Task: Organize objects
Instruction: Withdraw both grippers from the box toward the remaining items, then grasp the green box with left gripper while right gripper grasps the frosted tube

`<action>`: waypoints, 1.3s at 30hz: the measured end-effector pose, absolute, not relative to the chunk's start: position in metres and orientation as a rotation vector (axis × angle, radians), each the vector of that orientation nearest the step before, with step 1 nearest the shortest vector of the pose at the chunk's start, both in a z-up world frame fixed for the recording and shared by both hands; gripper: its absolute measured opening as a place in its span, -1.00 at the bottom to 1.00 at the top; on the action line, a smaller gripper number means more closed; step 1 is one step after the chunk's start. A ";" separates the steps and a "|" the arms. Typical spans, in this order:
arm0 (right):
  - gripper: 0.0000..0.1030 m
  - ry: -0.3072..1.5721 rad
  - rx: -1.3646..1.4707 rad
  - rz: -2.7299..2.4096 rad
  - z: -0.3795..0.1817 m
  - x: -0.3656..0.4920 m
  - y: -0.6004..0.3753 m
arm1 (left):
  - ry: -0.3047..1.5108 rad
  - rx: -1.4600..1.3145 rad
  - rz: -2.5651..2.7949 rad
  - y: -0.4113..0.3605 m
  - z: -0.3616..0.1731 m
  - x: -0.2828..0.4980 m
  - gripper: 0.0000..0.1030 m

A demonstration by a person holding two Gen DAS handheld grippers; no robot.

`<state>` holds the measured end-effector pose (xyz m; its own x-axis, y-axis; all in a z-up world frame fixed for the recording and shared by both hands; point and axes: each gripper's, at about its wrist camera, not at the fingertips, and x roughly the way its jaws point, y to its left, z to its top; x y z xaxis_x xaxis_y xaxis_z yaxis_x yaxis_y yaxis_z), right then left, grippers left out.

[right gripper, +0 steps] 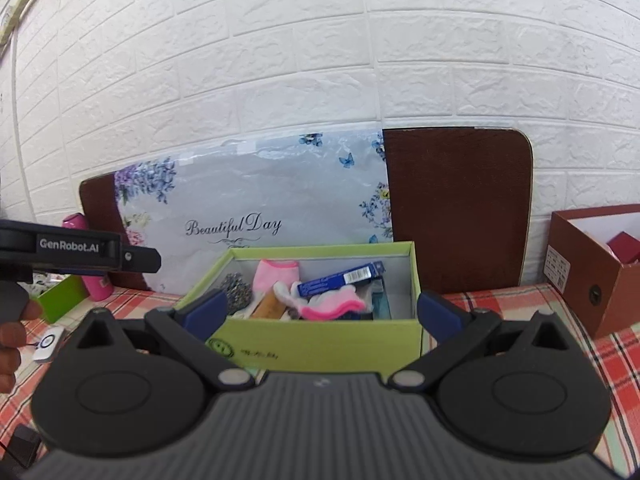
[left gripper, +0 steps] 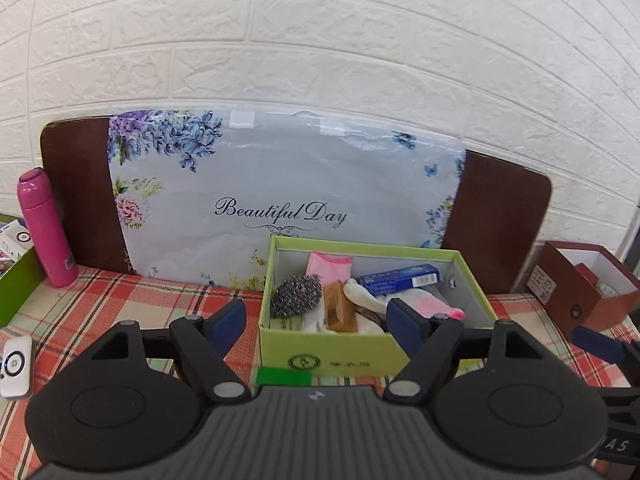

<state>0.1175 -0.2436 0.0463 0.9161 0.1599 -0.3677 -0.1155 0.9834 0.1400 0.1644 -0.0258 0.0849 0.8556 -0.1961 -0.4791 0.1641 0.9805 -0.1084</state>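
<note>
A light green open box [left gripper: 332, 350] [right gripper: 320, 340] stands on the plaid tablecloth. Inside it lie a steel scourer [left gripper: 296, 294] [right gripper: 238, 286], pink-and-white socks [left gripper: 330, 266] [right gripper: 276, 274], a blue carton [left gripper: 400, 278] [right gripper: 340, 278] and a brown item. My left gripper [left gripper: 316, 312] hovers open just in front of the box, with nothing between its pads. My right gripper [right gripper: 322, 308] is open wide, its fingers apart from the box's front corners, holding nothing. One blue finger of the right gripper [left gripper: 596, 344] shows at the right edge of the left wrist view.
A brown board with a floral cover [left gripper: 280, 184] leans on the white brick wall. A pink bottle [left gripper: 44, 232], a second green box [left gripper: 16, 284] and a white device [left gripper: 16, 366] are at the left. A brown box [right gripper: 592, 272] stands right. A hand [right gripper: 12, 340] holds the left tool.
</note>
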 end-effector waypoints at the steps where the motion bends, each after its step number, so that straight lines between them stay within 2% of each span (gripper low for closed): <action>1: 1.00 0.389 0.117 0.142 0.045 0.110 -0.243 | 0.507 -0.059 -0.189 -0.026 0.085 0.156 0.56; 10: 1.00 0.451 0.165 0.144 0.012 0.052 -0.242 | 0.561 -0.049 -0.202 -0.025 0.055 0.106 0.56; 21: 1.00 0.560 0.196 0.126 -0.032 0.025 -0.231 | 0.663 -0.093 -0.155 -0.001 0.008 0.078 0.56; 29: 1.00 0.631 0.200 0.147 -0.052 0.025 -0.219 | 0.752 -0.162 -0.074 0.033 -0.029 0.070 0.56; 35: 1.00 0.651 0.152 0.161 -0.061 0.049 -0.195 | 0.746 -0.204 -0.010 0.064 -0.029 0.080 0.56; 39: 0.87 0.690 0.132 0.141 -0.072 0.078 -0.178 | 0.729 -0.227 -0.017 0.070 -0.023 0.094 0.56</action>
